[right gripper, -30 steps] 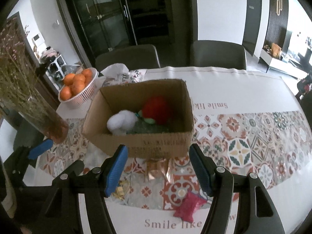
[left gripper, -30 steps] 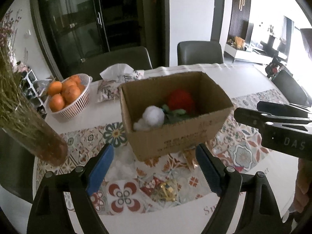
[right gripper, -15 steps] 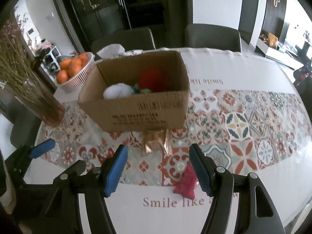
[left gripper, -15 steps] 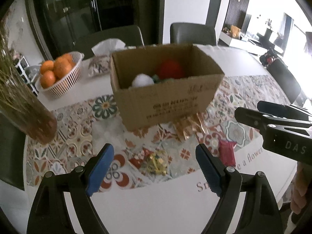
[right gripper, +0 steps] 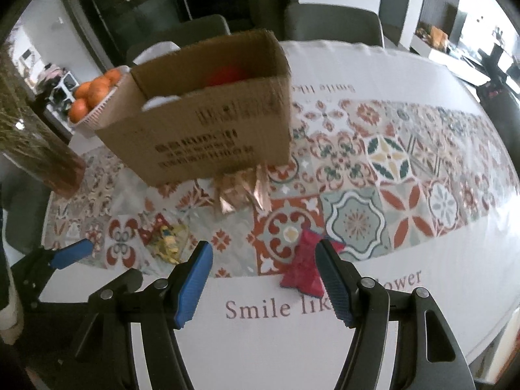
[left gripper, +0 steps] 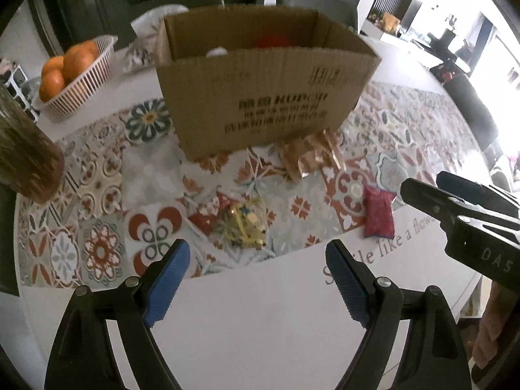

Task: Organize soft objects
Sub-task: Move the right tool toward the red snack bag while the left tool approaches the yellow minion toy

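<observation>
Grey chairs point(right gripper: 331, 21), dark glass cabinet point(right gripper: 139, 3) (reflective), bright window point(left gripper: 500, 61)

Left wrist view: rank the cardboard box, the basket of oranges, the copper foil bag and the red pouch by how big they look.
1. cardboard box
2. basket of oranges
3. copper foil bag
4. red pouch
The bag and pouch look close in size, so their order is unsure.

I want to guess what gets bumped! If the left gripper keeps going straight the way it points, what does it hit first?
Probably the yellow packet. It lies on the tablecloth straight ahead of the open left gripper, between its fingers' line. The box is farther behind. Depth is hard to judge, so it could pass above.
</observation>
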Motion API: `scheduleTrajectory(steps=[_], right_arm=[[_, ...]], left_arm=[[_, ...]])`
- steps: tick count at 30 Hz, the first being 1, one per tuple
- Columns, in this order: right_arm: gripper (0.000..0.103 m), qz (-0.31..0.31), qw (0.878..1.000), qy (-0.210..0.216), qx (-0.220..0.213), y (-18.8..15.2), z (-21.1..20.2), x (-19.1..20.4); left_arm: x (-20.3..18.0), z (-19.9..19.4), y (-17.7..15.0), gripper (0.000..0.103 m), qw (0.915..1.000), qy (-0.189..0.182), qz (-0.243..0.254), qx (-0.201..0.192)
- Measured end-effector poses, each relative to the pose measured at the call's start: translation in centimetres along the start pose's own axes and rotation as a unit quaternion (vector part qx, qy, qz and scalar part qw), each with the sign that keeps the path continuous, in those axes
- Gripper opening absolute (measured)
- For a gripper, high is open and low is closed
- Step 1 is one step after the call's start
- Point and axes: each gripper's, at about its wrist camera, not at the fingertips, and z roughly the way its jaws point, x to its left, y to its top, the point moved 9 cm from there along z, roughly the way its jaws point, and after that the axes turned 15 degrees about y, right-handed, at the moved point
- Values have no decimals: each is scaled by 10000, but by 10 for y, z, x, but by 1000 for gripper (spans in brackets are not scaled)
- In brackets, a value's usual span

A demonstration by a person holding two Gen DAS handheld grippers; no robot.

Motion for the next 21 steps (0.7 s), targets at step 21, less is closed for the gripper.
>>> scheduleTrajectory(steps=[21], right_arm=[[67,771,9938,-100,792,-37,62,-47]], left_arm=[[-25,75,-19,75,9935,-233,209,1097]])
